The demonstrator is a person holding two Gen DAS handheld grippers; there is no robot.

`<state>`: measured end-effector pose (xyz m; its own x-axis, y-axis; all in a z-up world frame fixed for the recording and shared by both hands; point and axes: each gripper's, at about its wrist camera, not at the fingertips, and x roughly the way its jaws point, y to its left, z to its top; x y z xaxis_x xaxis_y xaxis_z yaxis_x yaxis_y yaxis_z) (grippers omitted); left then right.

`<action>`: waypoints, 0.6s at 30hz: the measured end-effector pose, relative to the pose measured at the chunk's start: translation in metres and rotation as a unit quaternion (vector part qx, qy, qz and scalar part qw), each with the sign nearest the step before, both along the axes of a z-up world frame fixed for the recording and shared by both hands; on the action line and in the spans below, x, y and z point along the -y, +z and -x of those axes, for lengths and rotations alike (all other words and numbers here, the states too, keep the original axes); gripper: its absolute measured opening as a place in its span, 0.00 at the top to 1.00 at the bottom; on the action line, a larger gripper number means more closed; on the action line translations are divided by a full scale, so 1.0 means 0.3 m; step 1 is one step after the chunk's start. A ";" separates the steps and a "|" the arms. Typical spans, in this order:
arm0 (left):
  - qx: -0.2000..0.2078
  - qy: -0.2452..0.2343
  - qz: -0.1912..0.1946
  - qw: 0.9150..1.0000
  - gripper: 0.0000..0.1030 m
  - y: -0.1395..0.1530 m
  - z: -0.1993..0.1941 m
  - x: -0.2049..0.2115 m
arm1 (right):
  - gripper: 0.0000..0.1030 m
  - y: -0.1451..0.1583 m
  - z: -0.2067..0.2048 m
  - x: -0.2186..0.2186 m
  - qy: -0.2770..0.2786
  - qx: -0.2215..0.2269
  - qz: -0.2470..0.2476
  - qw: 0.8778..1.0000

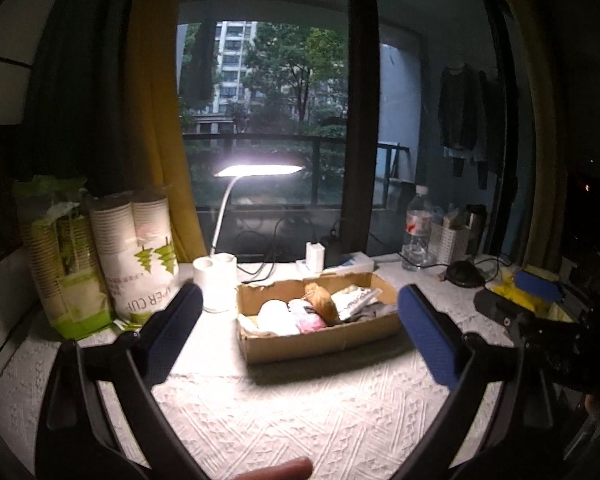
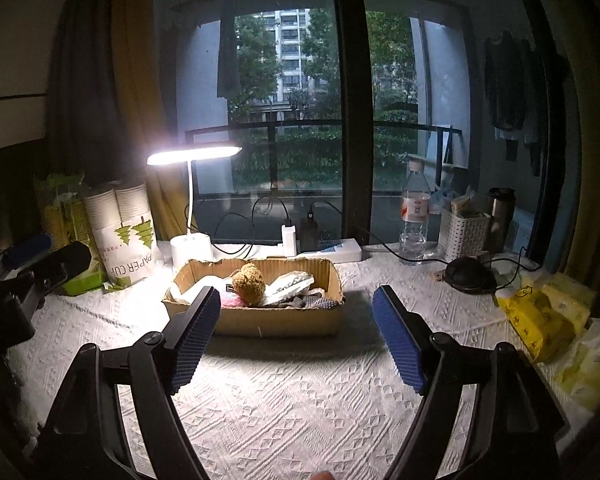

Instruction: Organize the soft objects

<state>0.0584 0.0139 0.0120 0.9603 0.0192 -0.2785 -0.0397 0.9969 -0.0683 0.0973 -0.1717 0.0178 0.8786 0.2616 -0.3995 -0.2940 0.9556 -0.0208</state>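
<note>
Left gripper: jaws wide apart, nothing between them, raised above the cloth and aimed slightly down at the box.
Right gripper: also spread wide and empty, beside the left one, facing the same box.
Tablecloth: white, patterned, bare directly under both tools.
Cardboard box: straight ahead of both grippers, just beyond their fingertips; open top, so things can be dropped in from above.
Soft objects: piled inside the box, a brown plush toy on top, a pink item and pale fabric beside it.
Desk lamp: behind the box to the left, lit and angled over it, likely to light the work.
Paper cups: far left, out of the way.
Yellow packets: far right of the right gripper.
Judgement: contents look gathered; both tools appear clear of them.
</note>
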 end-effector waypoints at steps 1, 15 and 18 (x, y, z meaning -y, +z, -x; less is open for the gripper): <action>-0.001 0.001 0.001 1.000 0.04 -0.001 -0.002 -0.002 | 0.21 0.002 0.002 -0.001 0.000 0.000 0.000 1.000; 0.005 -0.004 -0.006 1.000 0.04 0.004 0.009 0.012 | 0.21 -0.002 -0.002 0.004 -0.001 -0.002 0.001 1.000; 0.006 -0.005 -0.006 1.000 0.04 0.005 0.010 0.015 | 0.21 -0.002 -0.001 0.004 -0.001 -0.002 0.001 1.000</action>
<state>0.0554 0.0093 0.0136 0.9635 0.0127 -0.2675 -0.0291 0.9979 -0.0575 0.0977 -0.1728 0.0173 0.8774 0.2582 -0.4044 -0.2915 0.9563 -0.0221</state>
